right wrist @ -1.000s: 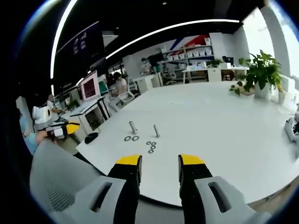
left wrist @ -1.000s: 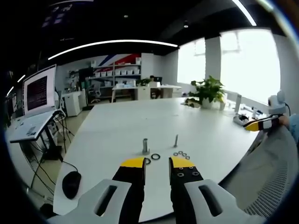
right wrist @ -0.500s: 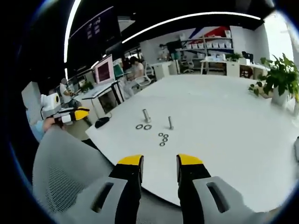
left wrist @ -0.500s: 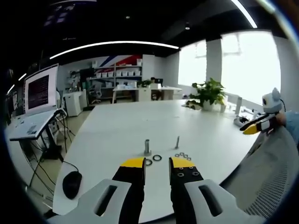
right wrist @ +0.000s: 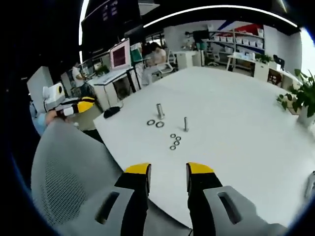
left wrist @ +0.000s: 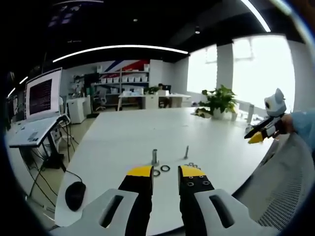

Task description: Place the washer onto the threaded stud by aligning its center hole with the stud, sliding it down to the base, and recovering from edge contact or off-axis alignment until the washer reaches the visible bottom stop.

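Note:
On the white table (left wrist: 147, 128) stand a thick stud (left wrist: 154, 157) and a thin threaded stud (left wrist: 186, 151). Two dark washers (left wrist: 165, 168) lie beside the thick stud, and several small washers (left wrist: 192, 165) lie near the thin one. My left gripper (left wrist: 166, 171) hovers open just in front of them, holding nothing. In the right gripper view the thick stud (right wrist: 159, 111), thin stud (right wrist: 185, 124), two washers (right wrist: 155, 123) and small washers (right wrist: 174, 141) sit mid-table. My right gripper (right wrist: 167, 169) is open and well short of them, over a chair back. The left gripper (right wrist: 78, 106) shows at left.
A grey mesh chair back (right wrist: 69, 182) lies under the right gripper and rises at right as chair (left wrist: 285, 191). A black mouse (left wrist: 75, 193) lies near the table edge. The right gripper (left wrist: 263, 129) shows at far right. A potted plant (left wrist: 219, 98) stands at the far end.
The right gripper's view has swung and risen, so the studs and washers now sit higher and more central. The left gripper's view barely moved; the right gripper there has lifted slightly.

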`<state>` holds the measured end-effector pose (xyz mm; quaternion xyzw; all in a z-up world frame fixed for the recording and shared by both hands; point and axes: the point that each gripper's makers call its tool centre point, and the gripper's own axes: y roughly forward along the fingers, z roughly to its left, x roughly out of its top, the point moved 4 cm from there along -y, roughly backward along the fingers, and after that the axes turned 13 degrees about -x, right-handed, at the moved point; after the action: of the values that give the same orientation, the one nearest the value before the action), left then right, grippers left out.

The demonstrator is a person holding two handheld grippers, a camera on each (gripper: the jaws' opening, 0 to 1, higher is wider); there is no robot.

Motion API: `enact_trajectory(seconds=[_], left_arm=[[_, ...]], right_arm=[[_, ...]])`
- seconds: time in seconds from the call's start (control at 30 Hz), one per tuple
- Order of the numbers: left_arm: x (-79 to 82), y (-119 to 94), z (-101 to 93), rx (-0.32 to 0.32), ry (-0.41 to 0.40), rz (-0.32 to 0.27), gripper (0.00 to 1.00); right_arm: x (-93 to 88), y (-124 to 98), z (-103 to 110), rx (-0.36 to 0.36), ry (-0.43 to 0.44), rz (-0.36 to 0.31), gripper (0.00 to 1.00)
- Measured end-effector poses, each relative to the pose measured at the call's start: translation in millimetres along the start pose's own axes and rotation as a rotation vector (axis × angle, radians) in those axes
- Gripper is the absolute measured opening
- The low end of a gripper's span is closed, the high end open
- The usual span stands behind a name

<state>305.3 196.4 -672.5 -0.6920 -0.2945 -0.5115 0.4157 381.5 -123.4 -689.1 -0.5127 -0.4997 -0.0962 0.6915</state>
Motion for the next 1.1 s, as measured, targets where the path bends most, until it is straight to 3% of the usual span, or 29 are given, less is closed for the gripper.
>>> enact_trajectory(seconds=[0.27, 0.47, 0.6, 0.9, 1.0, 1.1], left_arm=[[-0.5, 1.4, -1.9, -0.021, 0.000, 0.005, 0.17], [0.0, 3.0, -5.3, -0.053, 0.003, 0.004, 0.17], [1.7, 3.8, -6.7, -0.083, -0.004, -0.014, 0.17], [2.4, 10.1, -11.9, -0.158, -0.007, -0.007, 0.17], [2.0, 13.6, -13.5, -0.187, 0.010, 0.004, 0.17], [-3.9, 17.1, -13.7, -0.211, -0.041, 0.044, 0.19]], right_arm=[[37.5, 14.8, -11.5, 0.010, -0.021, -0.029, 0.31], [71.6, 44.5, -3.1, 0.048, -0.030, -0.051, 0.31], [79.4, 69.5, 9.8, 0.064, -0.060, -0.031, 0.31], [59.7, 111.5, 32.8, 0.086, -0.035, 0.054, 0.31], [42.1, 122.1, 30.3, 0.078, -0.040, 0.094, 0.31], [27.9, 132.0, 30.4, 0.084, 0.005, 0.117, 0.31]])
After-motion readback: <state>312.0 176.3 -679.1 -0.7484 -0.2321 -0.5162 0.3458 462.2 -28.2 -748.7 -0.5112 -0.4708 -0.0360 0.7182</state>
